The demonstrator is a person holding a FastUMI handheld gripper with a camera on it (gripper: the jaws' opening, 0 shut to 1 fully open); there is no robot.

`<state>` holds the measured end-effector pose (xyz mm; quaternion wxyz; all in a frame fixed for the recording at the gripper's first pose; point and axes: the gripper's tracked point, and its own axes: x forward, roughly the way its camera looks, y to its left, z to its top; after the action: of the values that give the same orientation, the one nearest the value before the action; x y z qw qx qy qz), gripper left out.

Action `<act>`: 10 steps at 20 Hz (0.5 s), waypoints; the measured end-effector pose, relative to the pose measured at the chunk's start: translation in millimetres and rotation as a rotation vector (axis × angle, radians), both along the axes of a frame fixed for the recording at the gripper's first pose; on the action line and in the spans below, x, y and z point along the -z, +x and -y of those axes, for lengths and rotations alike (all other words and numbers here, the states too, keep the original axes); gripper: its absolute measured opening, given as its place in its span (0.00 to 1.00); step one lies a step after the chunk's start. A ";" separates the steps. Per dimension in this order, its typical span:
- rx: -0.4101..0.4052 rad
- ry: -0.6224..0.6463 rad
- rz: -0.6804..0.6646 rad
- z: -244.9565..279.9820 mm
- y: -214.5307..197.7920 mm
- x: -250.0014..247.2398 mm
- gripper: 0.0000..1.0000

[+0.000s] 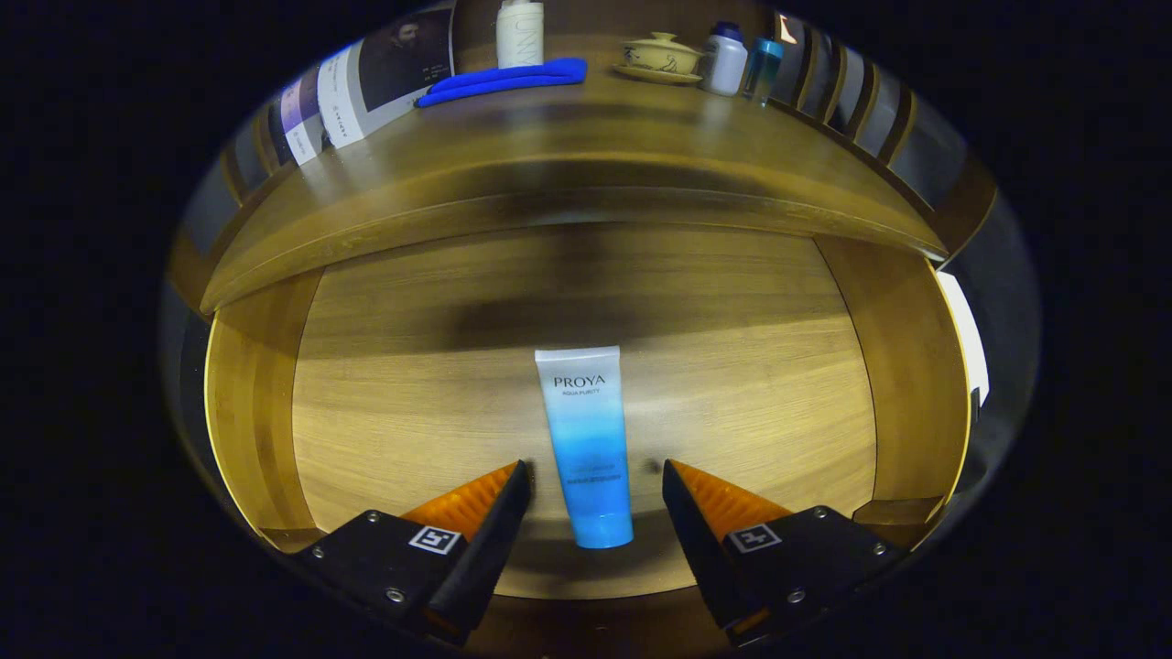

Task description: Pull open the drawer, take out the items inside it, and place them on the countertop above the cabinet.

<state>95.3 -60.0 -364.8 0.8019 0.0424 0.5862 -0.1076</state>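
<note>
- Drawer [275, 412]: wooden, pulled open below the cabinet top; we see its pale grained floor and its darker side walls.
- Tube [587, 444]: one blue-and-white cosmetic tube, lying flat on the drawer floor, its cap end towards us and its flat crimped end pointing to the back of the drawer.
- Gripper [595, 478]: we log it as released, the fingers spread wide with the tube's lower half lying in the gap between them; neither finger touches the tube.
- Countertop [586, 128]: wooden surface above the drawer, carrying the items below.
- Blue cloth [504, 81]: folded, lying on the countertop towards its left.
- White bottle [520, 32]: upright just behind the cloth.
- Lidded ceramic cup [661, 55]: standing on a saucer, right of the cloth.
- Two small bottles [725, 59]: one white with a dark cap, one clear blue, just beside the cup.
- Printed sheet [385, 73]: propped at the countertop's left end.
</note>
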 end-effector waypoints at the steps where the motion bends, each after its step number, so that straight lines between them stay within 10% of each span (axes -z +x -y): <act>1: 0.009 -0.003 -0.009 1.4 -2.6 2.3 0.87; 10: 0.037 0.025 0.025 -0.6 -1.4 4.9 0.52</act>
<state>93.9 -59.4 -369.7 0.8064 0.0645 0.5765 -0.1149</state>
